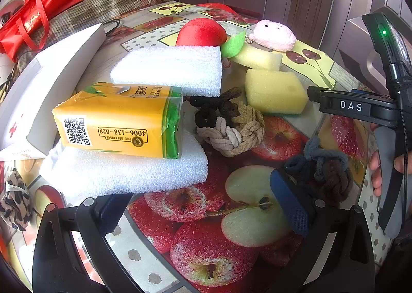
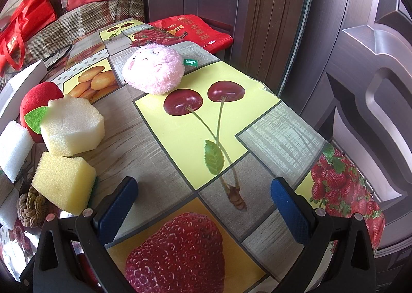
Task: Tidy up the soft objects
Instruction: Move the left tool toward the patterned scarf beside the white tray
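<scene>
Beside the yellow rectangular tissue pack point(image 1: 118, 120) on the fruit-print table point(image 2: 278, 123), the left tool point(image 1: 203, 205) and right tool point(image 2: 203, 200) both gape wide, holding nothing.

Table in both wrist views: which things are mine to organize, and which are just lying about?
Job:
pink plush
red plush apple
yellow sponge
pale sponge
white foam blocks
braided hair ties
tissue pack

Lying about:
white box
red bags
fruit-print tablecloth
</scene>
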`<state>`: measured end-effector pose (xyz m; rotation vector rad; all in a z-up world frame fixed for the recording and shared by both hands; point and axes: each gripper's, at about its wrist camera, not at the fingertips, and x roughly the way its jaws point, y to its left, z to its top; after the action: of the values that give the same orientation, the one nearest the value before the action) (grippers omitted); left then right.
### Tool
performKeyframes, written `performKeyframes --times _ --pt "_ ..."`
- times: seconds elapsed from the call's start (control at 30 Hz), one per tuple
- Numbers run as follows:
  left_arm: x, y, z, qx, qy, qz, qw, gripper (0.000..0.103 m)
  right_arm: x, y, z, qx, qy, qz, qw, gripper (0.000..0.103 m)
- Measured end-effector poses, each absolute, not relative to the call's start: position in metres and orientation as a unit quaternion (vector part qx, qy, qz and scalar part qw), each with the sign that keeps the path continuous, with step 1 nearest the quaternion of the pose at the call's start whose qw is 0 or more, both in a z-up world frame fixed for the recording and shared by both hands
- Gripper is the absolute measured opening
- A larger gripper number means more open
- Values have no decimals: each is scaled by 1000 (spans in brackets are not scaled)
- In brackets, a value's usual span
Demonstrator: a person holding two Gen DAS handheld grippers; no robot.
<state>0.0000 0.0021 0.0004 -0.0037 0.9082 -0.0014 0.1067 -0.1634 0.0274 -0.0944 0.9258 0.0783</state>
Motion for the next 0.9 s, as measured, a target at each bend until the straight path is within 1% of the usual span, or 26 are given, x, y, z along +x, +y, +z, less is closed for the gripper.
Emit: performKeyframes --times 0.77,0.9 --pt "5 -5 1 -2 438 4 899 103 106 -164 27 -46 446 37 893 103" --pt "-5 -13 3 9 450 -20 893 102 107 -163 27 -46 446 38 893 103"
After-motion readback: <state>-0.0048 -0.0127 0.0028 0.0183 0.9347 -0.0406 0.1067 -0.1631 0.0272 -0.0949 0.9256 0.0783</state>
